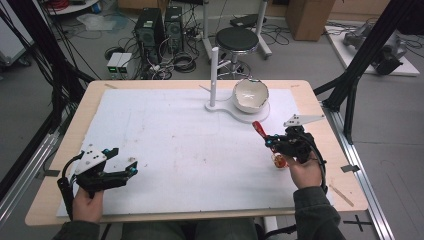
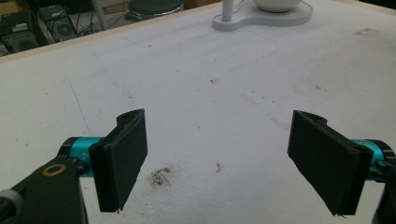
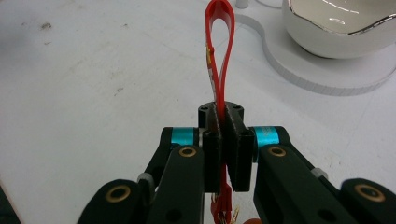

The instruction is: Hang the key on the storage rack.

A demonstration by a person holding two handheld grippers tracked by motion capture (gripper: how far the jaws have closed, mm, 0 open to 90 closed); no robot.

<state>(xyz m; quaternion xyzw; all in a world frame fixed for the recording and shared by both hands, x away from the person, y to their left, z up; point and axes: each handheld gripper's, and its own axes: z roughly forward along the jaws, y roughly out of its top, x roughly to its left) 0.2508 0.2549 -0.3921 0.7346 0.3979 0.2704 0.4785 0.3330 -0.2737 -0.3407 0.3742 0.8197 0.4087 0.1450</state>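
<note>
The right tongs [image 3: 223, 140] are clamped on a red loop strap [image 3: 219, 51]; an orange ornament [image 1: 278, 161] hangs under them above the worktop [image 1: 190, 145], near the white bowl [image 1: 250, 95] on its stand base [image 1: 240, 114]. The left tongs [image 2: 224, 163] stand wide apart, holding nothing, well away from the bowl. No readable writing shows on any item.
</note>
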